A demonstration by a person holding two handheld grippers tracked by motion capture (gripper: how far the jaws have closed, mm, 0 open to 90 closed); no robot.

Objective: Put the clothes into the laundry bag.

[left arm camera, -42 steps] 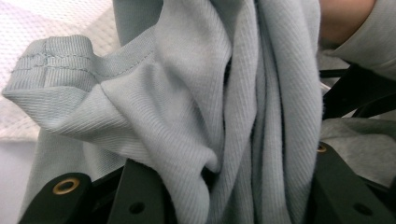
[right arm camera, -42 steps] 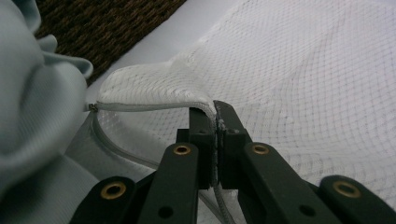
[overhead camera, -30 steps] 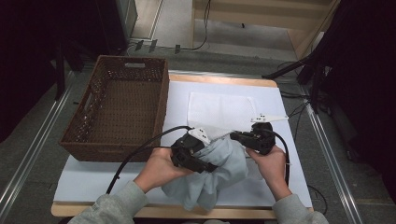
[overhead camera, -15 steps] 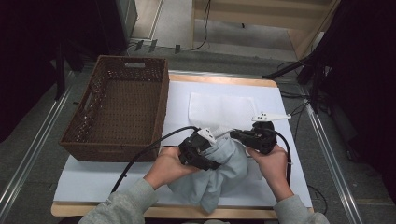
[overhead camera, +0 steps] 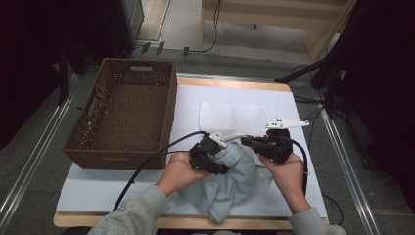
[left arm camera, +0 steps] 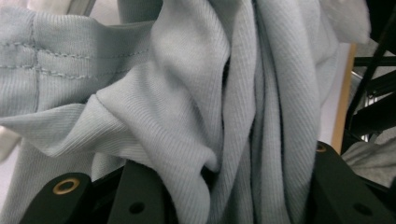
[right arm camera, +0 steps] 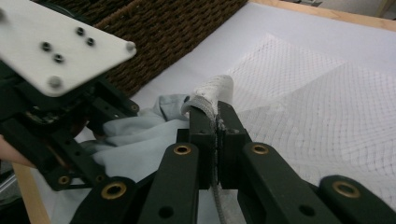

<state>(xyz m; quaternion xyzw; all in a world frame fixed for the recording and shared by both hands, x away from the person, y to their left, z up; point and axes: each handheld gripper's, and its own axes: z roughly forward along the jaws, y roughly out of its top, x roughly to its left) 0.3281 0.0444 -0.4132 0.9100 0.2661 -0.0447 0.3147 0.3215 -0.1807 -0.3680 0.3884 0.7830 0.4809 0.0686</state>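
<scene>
A pale grey-blue ribbed garment (overhead camera: 230,183) lies bunched near the table's front edge, between the person's two hands. My left gripper (overhead camera: 224,168) digs into it from the left, and thick folds of the garment (left arm camera: 196,121) are pinched between its jaws. My right gripper (overhead camera: 243,140) points left and is shut on the white hem (right arm camera: 210,93) of a mesh bag (overhead camera: 230,115). The rest of the bag lies flat on the white table cover behind. The hem (overhead camera: 230,136) stretches over the garment's top. The left gripper (right arm camera: 60,135) also appears close by in the right gripper view.
A brown wicker basket (overhead camera: 122,112) stands empty at the back left of the table. The white cover (overhead camera: 98,188) ends at a wooden edge in front. Black cables trail from both grippers, and metal rails run along both sides of the table.
My left gripper has pushed a little to the right and down with the garment, toward the right gripper. The garment bundle has bunched tighter. The right gripper has barely moved.
</scene>
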